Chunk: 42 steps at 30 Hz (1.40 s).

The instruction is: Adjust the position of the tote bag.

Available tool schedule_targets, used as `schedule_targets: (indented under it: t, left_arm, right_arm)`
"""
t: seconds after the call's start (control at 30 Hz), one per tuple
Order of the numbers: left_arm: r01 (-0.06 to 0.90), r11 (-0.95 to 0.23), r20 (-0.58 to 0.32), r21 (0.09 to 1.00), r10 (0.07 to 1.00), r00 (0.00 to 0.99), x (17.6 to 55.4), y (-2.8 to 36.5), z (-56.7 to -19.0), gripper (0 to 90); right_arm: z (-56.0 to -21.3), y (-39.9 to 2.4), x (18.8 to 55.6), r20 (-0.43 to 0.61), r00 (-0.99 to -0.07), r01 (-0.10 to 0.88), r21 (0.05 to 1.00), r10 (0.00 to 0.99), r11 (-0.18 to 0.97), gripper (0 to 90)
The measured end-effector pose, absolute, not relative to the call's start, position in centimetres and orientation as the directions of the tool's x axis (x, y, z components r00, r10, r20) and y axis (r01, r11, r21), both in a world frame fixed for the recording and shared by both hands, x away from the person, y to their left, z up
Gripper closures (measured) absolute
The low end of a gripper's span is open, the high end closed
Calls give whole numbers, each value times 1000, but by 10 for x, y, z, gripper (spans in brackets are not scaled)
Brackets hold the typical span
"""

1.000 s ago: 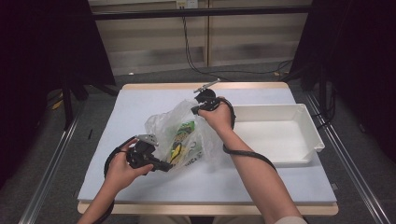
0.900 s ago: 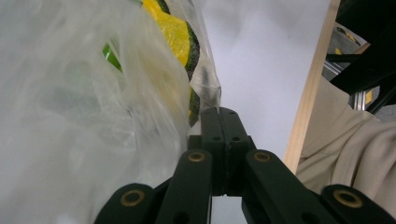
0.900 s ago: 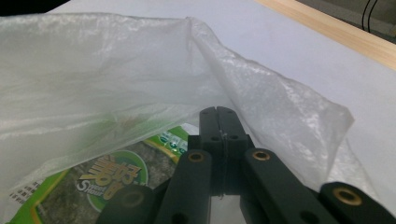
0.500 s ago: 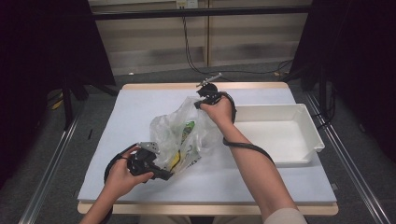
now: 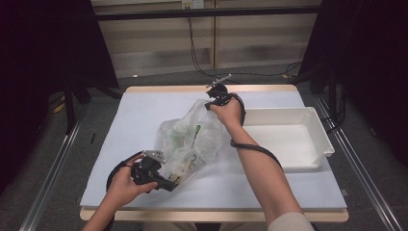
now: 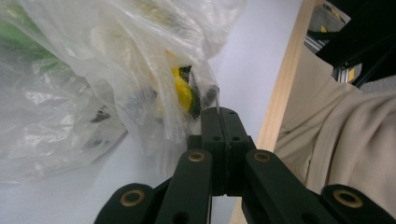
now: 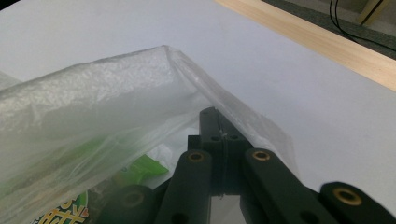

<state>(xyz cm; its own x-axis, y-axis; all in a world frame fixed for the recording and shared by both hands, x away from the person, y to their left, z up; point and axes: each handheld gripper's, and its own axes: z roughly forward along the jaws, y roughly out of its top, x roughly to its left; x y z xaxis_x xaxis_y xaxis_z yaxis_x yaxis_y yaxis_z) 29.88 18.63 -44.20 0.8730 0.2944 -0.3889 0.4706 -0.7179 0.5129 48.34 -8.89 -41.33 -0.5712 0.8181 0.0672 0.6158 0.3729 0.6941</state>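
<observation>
Lying diagonally: plastic bag [image 5: 192, 142]

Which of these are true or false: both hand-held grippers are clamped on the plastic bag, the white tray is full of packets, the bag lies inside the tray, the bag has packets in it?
1. Both the left hand-held gripper and the right hand-held gripper are clamped on the plastic bag. True.
2. The white tray is full of packets. False: it is empty.
3. The bag lies inside the tray. False: it is on the table, left of the tray.
4. The bag has packets in it. True: green and yellow ones show through.
</observation>
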Motion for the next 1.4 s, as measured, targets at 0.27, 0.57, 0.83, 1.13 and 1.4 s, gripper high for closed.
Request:
schedule_targets:
  t: [0.27, 0.57, 0.83, 1.13, 1.4]
  left_arm:
    - [502, -652, -392, 568, 322, 862, 308, 188, -439, 753]
    - [494, -611, -331, 618, 368, 869, 317, 188, -423, 609]
    - [489, -607, -314, 626, 378, 871, 323, 185, -418, 589]
    - [488, -600, -297, 634, 394, 870, 329, 180, -420, 607]
    - [491, -583, -296, 648, 401, 867, 332, 178, -423, 697]
  right_arm:
    - [-412, -87, 473, 96, -606, 596, 712, 790, 370, 853]
    - [-400, -84, 445, 79, -661, 548, 730, 746, 408, 743]
    - [-390, -87, 425, 34, -706, 492, 742, 708, 455, 643]
    - [-382, -83, 406, 24, -744, 451, 756, 668, 475, 566]
    - [-383, -74, 392, 28, -783, 420, 760, 621, 496, 550]
